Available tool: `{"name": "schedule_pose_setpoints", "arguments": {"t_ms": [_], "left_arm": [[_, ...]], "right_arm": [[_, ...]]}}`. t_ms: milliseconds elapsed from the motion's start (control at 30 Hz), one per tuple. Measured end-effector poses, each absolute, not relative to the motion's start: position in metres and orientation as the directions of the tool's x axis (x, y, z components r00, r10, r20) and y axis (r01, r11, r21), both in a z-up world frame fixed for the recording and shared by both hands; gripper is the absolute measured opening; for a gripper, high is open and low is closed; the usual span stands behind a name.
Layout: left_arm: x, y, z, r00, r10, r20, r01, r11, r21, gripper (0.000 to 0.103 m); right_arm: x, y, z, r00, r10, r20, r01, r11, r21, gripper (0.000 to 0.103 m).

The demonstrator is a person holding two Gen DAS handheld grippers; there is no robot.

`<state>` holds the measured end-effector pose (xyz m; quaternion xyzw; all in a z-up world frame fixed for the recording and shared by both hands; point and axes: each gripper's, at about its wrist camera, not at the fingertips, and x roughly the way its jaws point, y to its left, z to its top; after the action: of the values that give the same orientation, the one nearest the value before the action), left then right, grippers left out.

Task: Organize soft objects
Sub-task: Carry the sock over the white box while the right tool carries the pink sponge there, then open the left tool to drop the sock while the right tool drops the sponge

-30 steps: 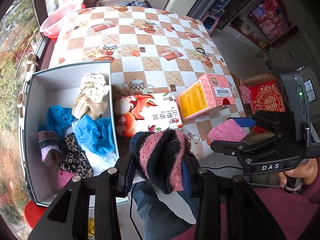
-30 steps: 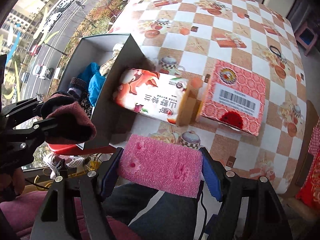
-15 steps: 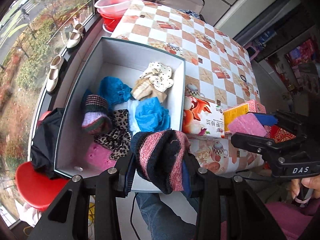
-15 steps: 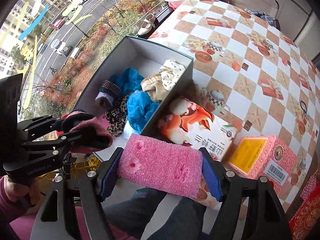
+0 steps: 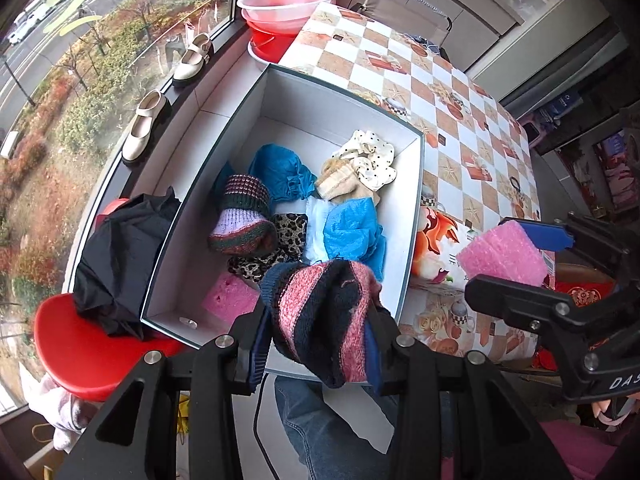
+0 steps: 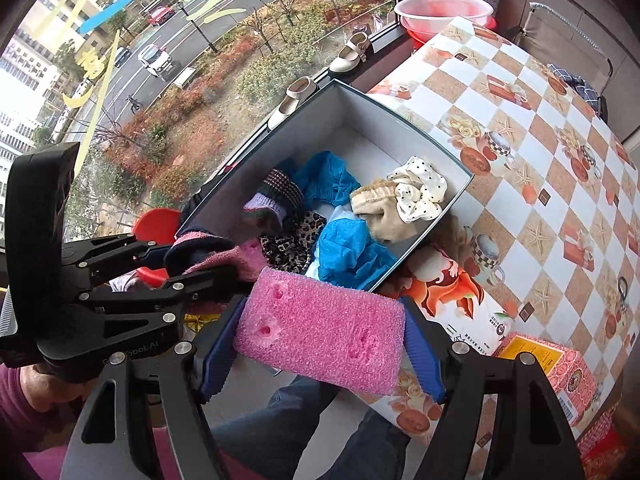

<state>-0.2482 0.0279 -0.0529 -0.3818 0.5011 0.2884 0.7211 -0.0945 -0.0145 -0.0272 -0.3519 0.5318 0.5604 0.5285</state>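
While both claws point steeply down at the near edge of the desk [image 5: 472, 140], each is clenched on a soft item. Left claw [image 5: 320, 336]: grasping a pink-and-navy striped knitted sock [image 5: 324, 312], pinched between its blue pads above the near rim of the open white box [image 5: 348, 92]. Right claw [image 6: 320, 340]: grasping a pink sponge block [image 6: 320, 328] by its two ends, just beside the box's near corner. Box contents: a second pink sponge [image 5: 230, 298], leopard-print cloth [image 5: 280, 240], striped knitted sock [image 5: 242, 216], blue cloths [image 5: 352, 232], beige sock [image 5: 340, 184], polka-dot scrunchie [image 5: 372, 158]. An illustrated carton [image 6: 460, 300] lies against the box's right wall; a pink patterned carton [image 6: 560, 364] lies further right on the desk.
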Motion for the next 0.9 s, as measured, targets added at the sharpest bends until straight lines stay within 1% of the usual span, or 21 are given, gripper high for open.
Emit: {"name": "schedule_pose_setpoints", "arguments": {"t_ms": [500,900], "left_arm": [[-0.243,0.04,-0.065,0.301,0.051,-0.952,-0.838,0.49,-0.239,0.042],[-0.225,0.051,-0.08,0.252,0.06,-0.966,-0.841,0.507,-0.188,0.042]], "right_arm": [[-0.087,-0.004,-0.035,-0.205,0.202,-0.958,-0.964,0.128,0.233,0.075],[-0.077,0.021,-0.047,-0.193,0.183,-0.964,-0.967,0.132,0.219,0.075]]}}
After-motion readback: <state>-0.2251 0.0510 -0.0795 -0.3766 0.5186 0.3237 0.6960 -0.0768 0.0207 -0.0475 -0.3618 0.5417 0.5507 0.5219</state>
